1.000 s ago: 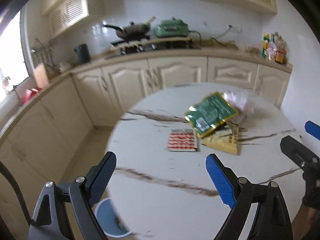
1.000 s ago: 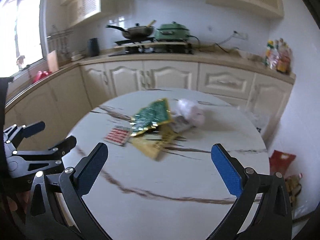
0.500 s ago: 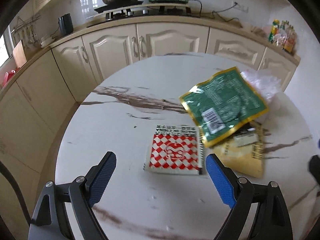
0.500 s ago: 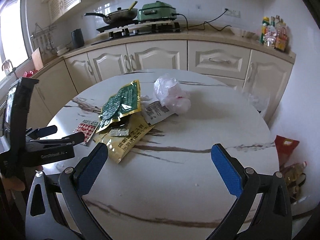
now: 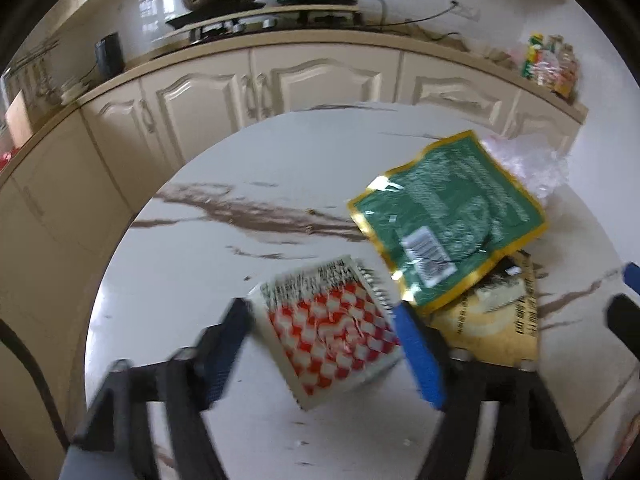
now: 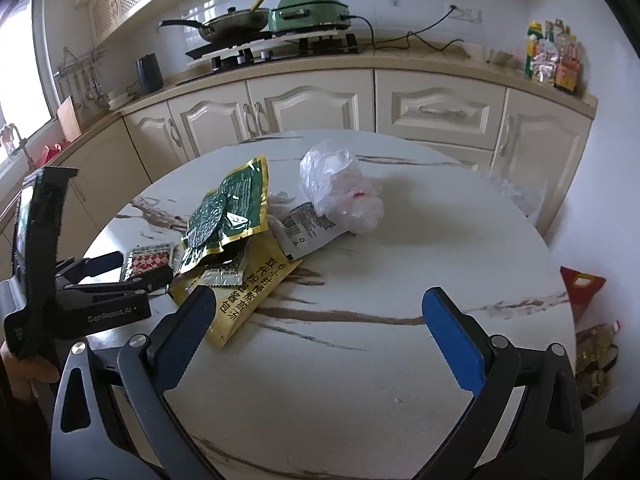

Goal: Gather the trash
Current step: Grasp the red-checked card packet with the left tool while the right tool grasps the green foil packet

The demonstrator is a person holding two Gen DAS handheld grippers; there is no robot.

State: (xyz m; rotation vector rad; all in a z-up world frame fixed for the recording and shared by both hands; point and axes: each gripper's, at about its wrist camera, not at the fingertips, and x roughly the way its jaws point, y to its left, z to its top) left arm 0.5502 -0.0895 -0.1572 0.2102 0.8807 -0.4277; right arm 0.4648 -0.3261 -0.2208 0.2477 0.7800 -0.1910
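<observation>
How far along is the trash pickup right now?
Done: nothing looks collected yet. In hand: the left gripper is closing around the red-checkered packet. Left: green pouch, yellow packet, white wrapper, plastic bag. The right gripper hangs open, empty.

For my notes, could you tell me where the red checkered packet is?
Left wrist view: the checkered packet lies on the table between the closing left fingers, beside the green bag.
</observation>
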